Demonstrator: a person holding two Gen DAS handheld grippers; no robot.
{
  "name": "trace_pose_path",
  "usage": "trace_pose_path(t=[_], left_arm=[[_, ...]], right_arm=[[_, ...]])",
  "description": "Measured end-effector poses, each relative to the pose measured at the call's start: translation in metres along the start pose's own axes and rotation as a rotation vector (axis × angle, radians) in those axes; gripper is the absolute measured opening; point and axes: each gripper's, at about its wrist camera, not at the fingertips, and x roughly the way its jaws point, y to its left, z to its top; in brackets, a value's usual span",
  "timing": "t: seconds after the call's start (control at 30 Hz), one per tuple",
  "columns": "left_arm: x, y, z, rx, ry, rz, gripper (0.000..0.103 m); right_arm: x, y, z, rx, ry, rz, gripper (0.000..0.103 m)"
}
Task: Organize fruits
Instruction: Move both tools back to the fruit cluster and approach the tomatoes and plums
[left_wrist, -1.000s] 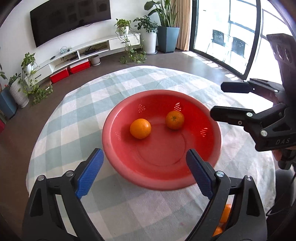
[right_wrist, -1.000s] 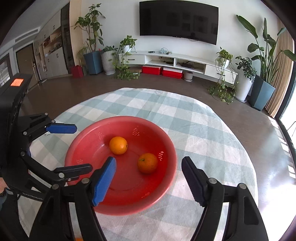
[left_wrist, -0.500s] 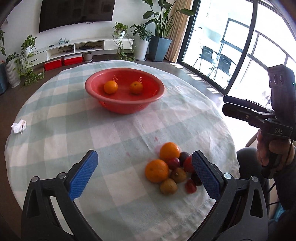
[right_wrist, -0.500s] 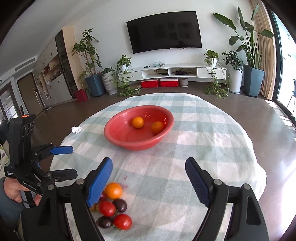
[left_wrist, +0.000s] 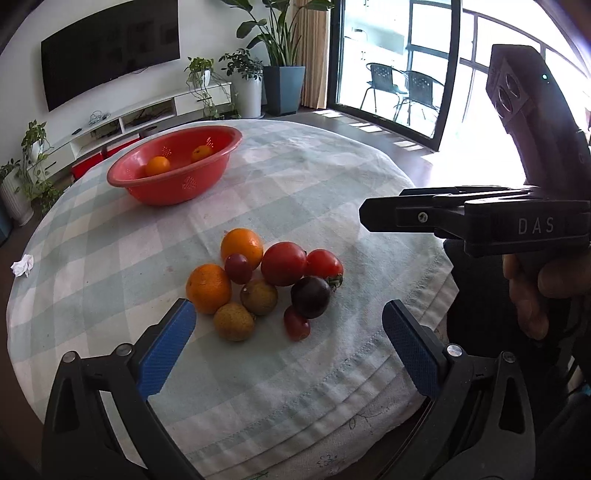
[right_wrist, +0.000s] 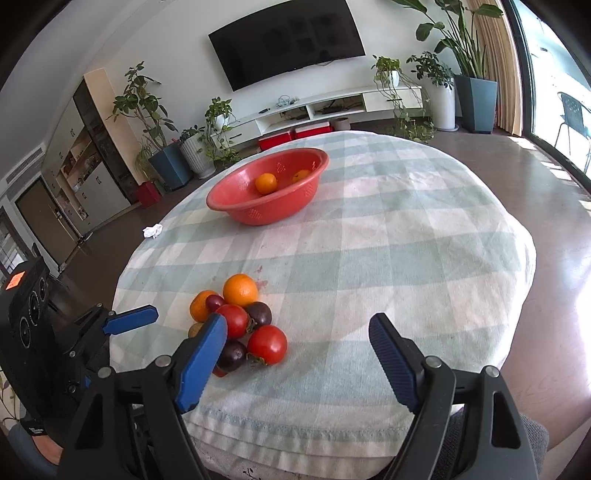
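Both grippers (left_wrist: 288, 325) back over fruit pile (left_wrist: 264, 278)

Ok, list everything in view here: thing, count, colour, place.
bowl: one, red, far side of the table.
oranges in bowl: two, orange.
oranges in pile: two, orange, far and left part of the near pile.
tomatoes: two large red, right part of the pile.
dark fruits: one large purple, two small dark red, in the pile.
brown fruits: two, yellow-brown, near edge of the pile.
tablecloth: one, pale green check, over the round table.
tissue: one, white, left edge.
left gripper: open, empty, before the pile.
right gripper: open, empty.
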Motion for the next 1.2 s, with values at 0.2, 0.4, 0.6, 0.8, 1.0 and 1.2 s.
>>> trace_pose_path(t=[0.2, 0.4, 0.6, 0.8, 1.0, 1.2], left_arm=[[0.011, -0.003, 0.001, -0.007, 0.005, -0.033, 0.095], [0.022, 0.0, 0.007, 0.003, 0.013, -0.051, 0.074], [0.032, -0.001, 0.009, 0.01, 0.02, -0.069, 0.061], [0.028, -0.006, 0.008, 0.05, 0.002, -0.045, 0.058], [0.024, -0.01, 0.001, 0.093, -0.03, -0.039, 0.058], [0.027, -0.011, -0.005, 0.097, -0.027, -0.037, 0.058]], right_arm=[[0.002, -0.001, -0.012, 0.039, 0.027, -0.015, 0.079], [0.007, 0.005, -0.019, 0.026, 0.053, -0.013, 0.074], [0.004, 0.0, -0.018, 0.033, 0.056, -0.012, 0.067], [0.001, 0.005, -0.012, -0.019, 0.049, 0.015, 0.063], [0.002, 0.024, -0.005, -0.18, 0.048, 0.067, 0.059], [0.021, 0.049, 0.001, -0.374, 0.107, 0.145, 0.05]])
